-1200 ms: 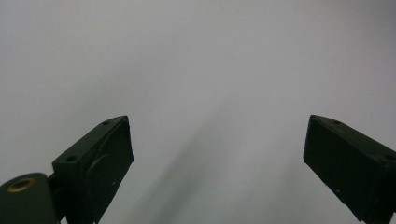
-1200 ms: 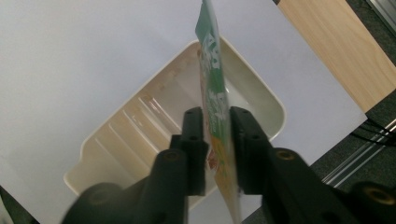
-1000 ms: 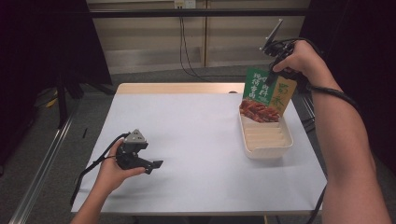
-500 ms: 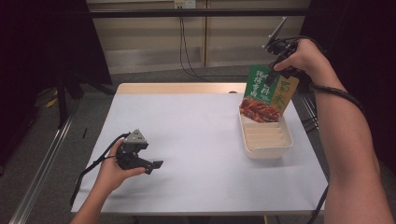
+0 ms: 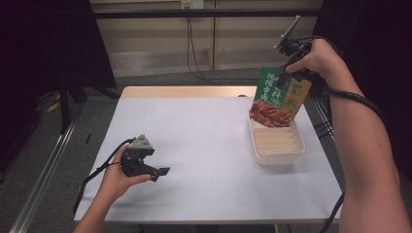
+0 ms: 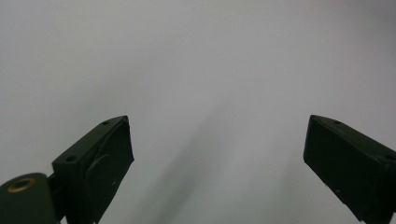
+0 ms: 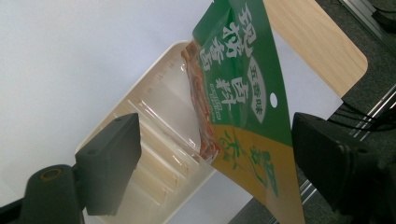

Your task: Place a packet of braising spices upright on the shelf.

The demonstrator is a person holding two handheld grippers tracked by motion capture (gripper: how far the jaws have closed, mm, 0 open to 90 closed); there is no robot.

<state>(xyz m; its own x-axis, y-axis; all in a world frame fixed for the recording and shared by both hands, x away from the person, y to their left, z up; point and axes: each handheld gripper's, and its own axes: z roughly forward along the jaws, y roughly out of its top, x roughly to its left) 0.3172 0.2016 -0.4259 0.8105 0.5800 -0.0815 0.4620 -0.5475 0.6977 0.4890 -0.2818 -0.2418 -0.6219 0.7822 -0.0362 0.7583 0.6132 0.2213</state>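
A green and yellow food packet with a picture of red meat stands upright at the far end of the white ribbed tray. My right gripper is at the packet's top edge. In the right gripper view the packet lies between the widely spread jaws of that gripper, whose pads do not press on it; the jaws have just been opening. The tray sits below. My left gripper rests low on the near left of the table, and its jaws stand open with nothing between them.
The white tabletop spreads between the two hands. A wooden strip runs along its far edge. Cables trail from the right gripper past the table's right side. Dark stands and curtains flank the table.
The right gripper's jaws have spread apart from the packet's top and the hand has edged slightly upward. The packet stays standing in the tray. The left hand has not moved.
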